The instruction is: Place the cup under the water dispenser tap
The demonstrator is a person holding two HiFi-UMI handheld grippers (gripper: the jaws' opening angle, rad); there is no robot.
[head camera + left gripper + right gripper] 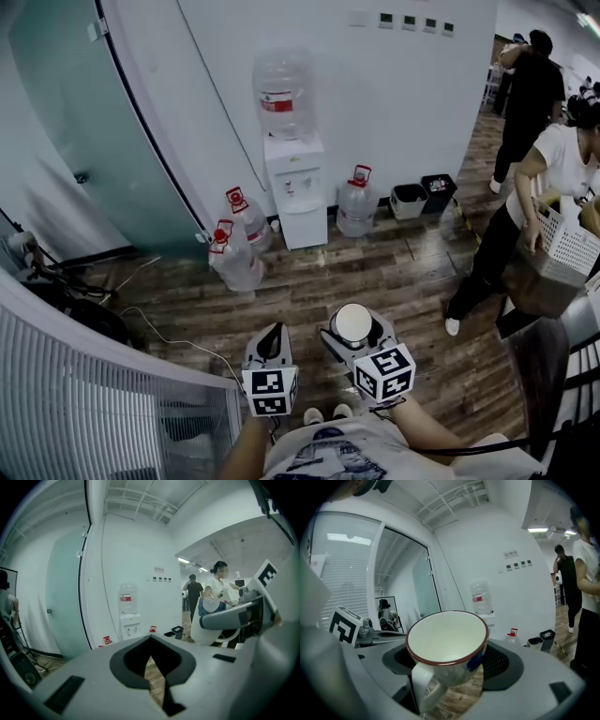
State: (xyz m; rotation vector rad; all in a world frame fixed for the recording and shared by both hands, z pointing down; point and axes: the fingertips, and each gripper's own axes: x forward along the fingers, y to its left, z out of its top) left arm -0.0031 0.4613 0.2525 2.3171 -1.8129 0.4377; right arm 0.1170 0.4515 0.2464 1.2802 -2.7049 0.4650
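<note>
A: What is the right gripper point(447, 663) gripping?
B: Its jaws are standing wide, pressing on the cup point(447, 639), which is showing a white inside, a dark-red rim and its handle nearest the camera.
A: And the left gripper point(151, 667)?
B: Its jaws are meeting, holding nothing.
A: Where is the cup sitting?
B: Well short of the water dispenser point(293, 187); both grippers are pointing toward it, tipping slightly down.
</note>
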